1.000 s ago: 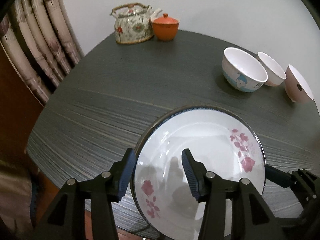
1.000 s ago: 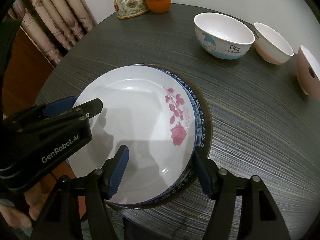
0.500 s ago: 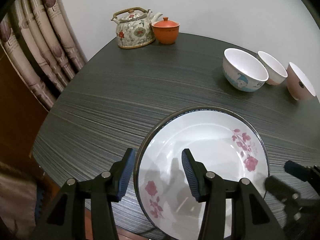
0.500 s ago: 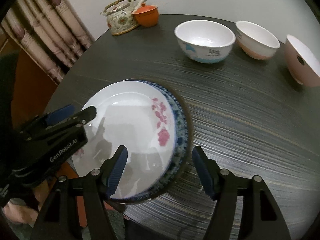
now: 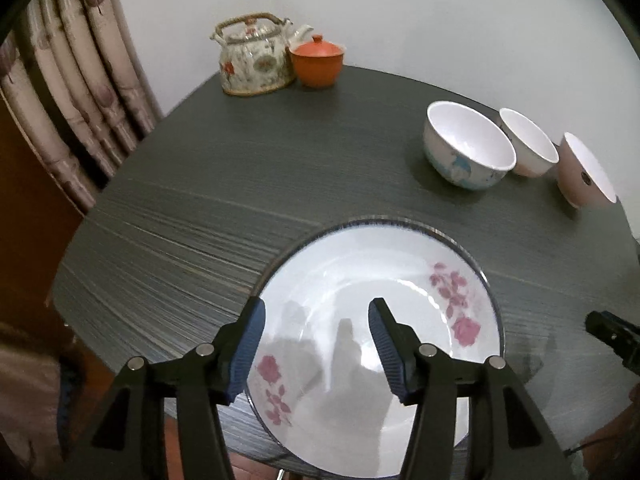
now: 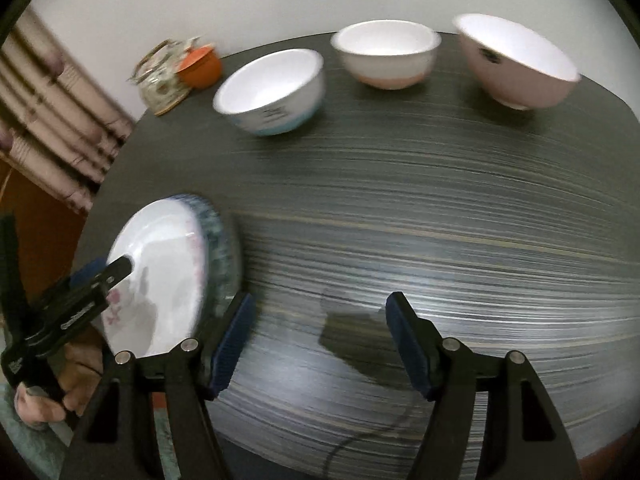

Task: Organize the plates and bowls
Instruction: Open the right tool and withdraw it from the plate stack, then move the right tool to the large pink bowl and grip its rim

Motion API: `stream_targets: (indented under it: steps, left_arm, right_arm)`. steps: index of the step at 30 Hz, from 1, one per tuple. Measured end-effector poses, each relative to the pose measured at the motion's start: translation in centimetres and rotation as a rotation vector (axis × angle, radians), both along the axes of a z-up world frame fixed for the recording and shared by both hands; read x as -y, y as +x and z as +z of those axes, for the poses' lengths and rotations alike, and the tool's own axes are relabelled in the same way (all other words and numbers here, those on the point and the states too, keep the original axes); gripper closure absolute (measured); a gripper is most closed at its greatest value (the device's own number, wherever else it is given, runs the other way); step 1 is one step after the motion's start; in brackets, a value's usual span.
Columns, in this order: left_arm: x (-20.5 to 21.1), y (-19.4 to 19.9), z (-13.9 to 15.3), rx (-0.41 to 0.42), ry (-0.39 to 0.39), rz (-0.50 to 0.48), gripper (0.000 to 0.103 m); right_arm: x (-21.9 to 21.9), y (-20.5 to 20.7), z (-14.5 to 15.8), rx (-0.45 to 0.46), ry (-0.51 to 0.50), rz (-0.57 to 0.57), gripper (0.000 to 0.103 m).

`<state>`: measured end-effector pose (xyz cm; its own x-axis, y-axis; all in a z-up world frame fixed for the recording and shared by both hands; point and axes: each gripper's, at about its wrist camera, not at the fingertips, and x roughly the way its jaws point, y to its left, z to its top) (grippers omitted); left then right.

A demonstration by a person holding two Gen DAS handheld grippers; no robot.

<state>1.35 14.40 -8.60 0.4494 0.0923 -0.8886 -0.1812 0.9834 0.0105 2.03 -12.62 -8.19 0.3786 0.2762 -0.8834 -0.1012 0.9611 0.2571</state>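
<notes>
The left gripper (image 5: 316,344) hangs over the near side of the rose plate (image 5: 380,320), its jaws having just been opening and now parted astride that rim without pressing it. The right gripper (image 6: 320,340) stands open over bare dark table (image 6: 400,200) just right of the plate. That plate seems to rest on a blue-patterned plate (image 6: 222,248), though blur hides detail; beyond it three bowls (image 6: 272,92) stand in a row.

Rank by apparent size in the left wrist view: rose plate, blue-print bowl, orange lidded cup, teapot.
1. rose plate, largest, though nearest the camera.
2. blue-print bowl and teapot: look alike, and the teapot sits farther, so unranked.
3. orange lidded cup, smallest.
</notes>
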Motion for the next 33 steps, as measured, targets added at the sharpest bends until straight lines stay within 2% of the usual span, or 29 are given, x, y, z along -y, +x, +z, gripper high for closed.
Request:
stream_targets:
  steps: [7, 12, 17, 23, 30, 33]
  left_arm:
    - [4.2, 2.7, 2.5, -0.029, -0.016, -0.085, 0.046]
    - [9.4, 6.4, 3.7, -0.039, -0.055, -0.175, 0.046]
    - [15.0, 11.0, 4.8, -0.062, -0.155, -0.238, 0.046]
    - [20.8, 15.8, 4.9, -0.098, -0.218, -0.278, 0.046]
    - [25.0, 20.9, 2.8, -0.206, -0.395, -0.237, 0.046]
    - [25.9, 22.1, 2.1, -0.225, -0.441, -0.220, 0.046]
  right_arm:
    - [6.7, 1.8, 0.6, -0.004, -0.022, -0.087, 0.037]
    - [11.6, 3.5, 1.7, 0.001, -0.019, -0.149, 0.037]
    - [16.0, 6.2, 3.5, 0.016, -0.038, -0.199, 0.037]
    - [20.9, 10.1, 4.6, 0.017, -0.052, -0.260, 0.037]
    - [24.5, 14.4, 4.1, 0.010, 0.030, -0.308, 0.037]
    - [25.2, 16.0, 3.8, 0.007, 0.046, -0.325, 0.037]
